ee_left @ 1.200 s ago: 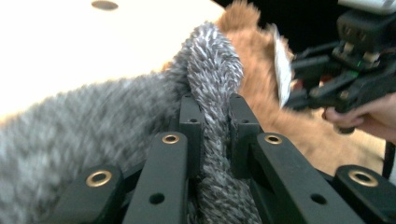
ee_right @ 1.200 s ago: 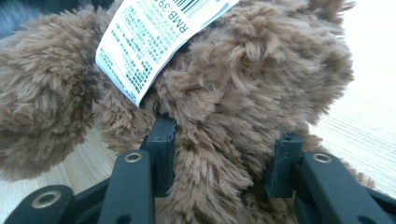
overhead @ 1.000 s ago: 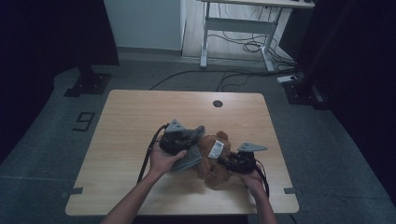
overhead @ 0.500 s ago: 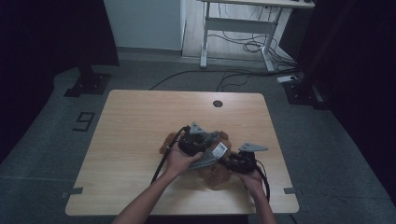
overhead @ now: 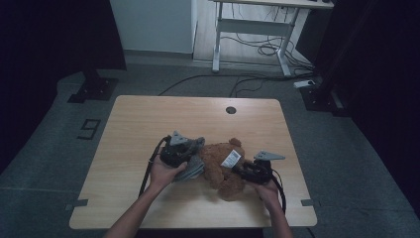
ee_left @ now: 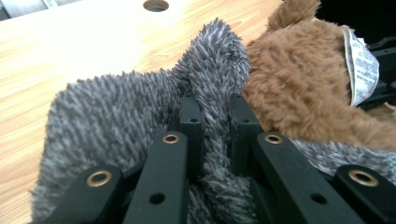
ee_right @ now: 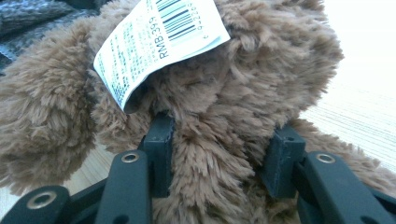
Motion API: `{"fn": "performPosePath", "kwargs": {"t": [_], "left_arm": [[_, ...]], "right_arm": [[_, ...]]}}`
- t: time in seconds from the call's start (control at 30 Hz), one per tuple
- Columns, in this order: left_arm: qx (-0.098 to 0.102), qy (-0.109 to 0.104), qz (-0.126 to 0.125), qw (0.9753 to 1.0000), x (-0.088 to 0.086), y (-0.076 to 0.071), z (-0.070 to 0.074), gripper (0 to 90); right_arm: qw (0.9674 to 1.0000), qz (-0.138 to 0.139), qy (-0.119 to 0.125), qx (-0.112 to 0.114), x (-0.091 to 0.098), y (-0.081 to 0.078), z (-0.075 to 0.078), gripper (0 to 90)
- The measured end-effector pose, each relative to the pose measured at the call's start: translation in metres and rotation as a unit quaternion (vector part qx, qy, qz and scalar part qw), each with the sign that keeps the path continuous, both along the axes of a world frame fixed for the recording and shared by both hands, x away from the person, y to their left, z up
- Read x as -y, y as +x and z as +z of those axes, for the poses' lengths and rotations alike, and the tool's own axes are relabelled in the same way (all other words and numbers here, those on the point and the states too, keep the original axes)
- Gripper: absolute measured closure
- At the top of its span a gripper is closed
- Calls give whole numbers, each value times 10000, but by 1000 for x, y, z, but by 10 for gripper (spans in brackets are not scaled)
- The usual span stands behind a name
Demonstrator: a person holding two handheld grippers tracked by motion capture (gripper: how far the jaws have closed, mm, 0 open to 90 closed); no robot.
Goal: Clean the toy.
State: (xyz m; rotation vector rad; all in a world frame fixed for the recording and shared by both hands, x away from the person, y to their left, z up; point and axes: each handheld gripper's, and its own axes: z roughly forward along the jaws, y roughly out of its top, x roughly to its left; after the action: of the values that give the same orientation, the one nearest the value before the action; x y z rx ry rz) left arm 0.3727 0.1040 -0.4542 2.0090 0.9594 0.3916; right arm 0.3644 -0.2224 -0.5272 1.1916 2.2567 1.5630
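A brown plush bear (overhead: 221, 166) with a white price tag (overhead: 231, 159) lies on the wooden table (overhead: 148, 119), right of centre near the front. My right gripper (overhead: 237, 170) comes in from the bear's right and is shut on it; in the right gripper view its jaws (ee_right: 224, 158) sink into the brown fur (ee_right: 261, 60) below the tag (ee_right: 159, 42). A grey fluffy cloth (overhead: 194, 167) lies against the bear's left side. My left gripper (overhead: 190, 151) is shut on a fold of the grey cloth (ee_left: 116, 107), pinched between the jaws (ee_left: 215, 116), with the bear (ee_left: 299, 79) just beyond.
A round cable hole (overhead: 231, 109) sits near the table's far edge. Bare wood spreads left and behind the toys (ee_left: 70, 37). On the floor beyond stand a white desk frame (overhead: 257, 29), loose cables (overhead: 257, 49) and a "9" marking (overhead: 89, 129).
The left hand carried the grey cloth right, over the bear, then drew back left and lower beside it. The right hand and the bear stayed put.
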Motion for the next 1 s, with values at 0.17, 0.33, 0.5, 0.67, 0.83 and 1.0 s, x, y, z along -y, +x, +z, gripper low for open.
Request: {"fn": "performPosePath", "kwargs": {"t": [0.17,0.33,0.5,0.67,0.83,1.0], "left_arm": [[62,22,157,9999,-17,-6,-2,790],[113,84,396,9991,-28,-6,2,793],[380,17,189,9991,-10,-11,19,795],[450,-153,-333,9983,36,-11,40,795],[207,-197,-827,9962,89,-8,38,795],[-129,244,-988,9947,128,-4,4,794]], "right_arm": [[10000,0,14,-4,0,1,0,529],[10000,-41,13,-8,0,1,0,528],[10000,-73,16,-21,0,1,0,527],[10000,-74,25,-38,0,0,0,520],[9999,-78,92,-84,1,0,-1,515],[9999,-87,106,-101,1,0,-1,515]]}}
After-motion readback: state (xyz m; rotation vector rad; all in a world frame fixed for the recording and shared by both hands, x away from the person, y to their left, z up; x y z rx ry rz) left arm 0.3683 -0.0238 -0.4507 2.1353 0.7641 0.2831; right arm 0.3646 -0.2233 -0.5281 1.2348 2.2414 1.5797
